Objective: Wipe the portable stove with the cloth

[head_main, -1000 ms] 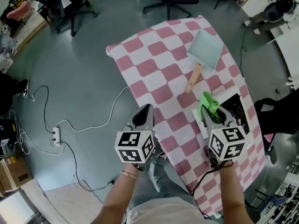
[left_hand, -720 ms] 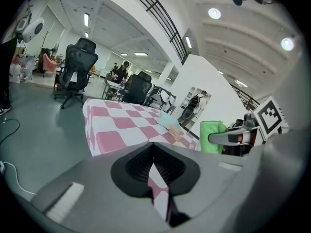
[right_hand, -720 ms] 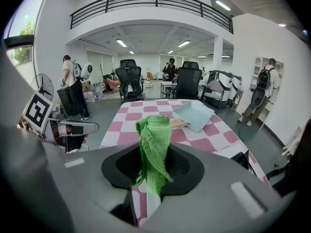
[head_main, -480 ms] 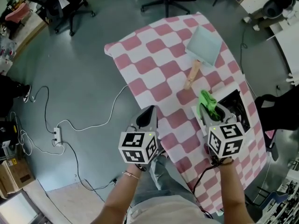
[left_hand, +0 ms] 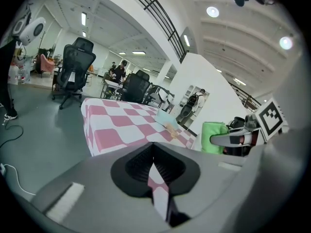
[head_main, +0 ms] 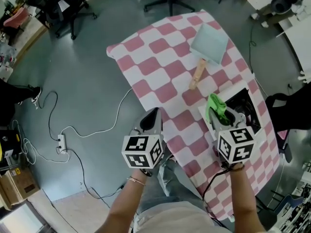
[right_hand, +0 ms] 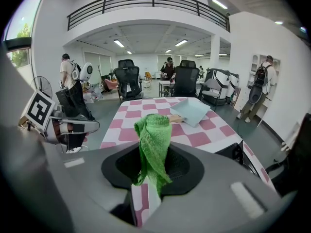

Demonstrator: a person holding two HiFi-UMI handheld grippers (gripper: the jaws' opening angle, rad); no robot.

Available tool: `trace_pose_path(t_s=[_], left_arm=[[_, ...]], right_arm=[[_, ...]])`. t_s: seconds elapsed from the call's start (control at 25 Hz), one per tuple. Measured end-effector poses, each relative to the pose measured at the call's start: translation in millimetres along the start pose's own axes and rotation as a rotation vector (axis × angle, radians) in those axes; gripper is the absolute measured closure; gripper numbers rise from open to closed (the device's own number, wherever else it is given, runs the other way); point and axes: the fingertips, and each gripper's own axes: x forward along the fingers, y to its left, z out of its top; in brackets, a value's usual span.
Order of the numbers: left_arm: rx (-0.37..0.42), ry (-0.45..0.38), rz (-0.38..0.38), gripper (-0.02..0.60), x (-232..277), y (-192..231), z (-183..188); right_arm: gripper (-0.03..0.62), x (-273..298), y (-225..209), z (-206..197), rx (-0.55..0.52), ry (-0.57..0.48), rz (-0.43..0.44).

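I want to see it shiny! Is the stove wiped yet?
Not yet. Done: the cloth is picked up, pinched in the right gripper. Now: it is held up beside the stove, seemingly not on it. Left to do: all the wiping. The left gripper is shut and empty.

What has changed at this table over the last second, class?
Nothing clear has changed; only the head view drifts a little. The right gripper stays shut on the cloth by the stove, not yet wiping. The left gripper stays shut and empty at the table edge. The dustpan lies where it was.
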Motion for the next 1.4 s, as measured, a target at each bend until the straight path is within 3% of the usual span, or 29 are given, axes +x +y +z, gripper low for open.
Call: trace_pose_path(t_s=[1.4], left_arm=[[0.036, 0.019, -0.029, 0.581, -14.5, -32.5, -16.5]], right_arm=[[0.490, -32.5, 5.9, -33.7, 0.010, -0.007, -0.001]])
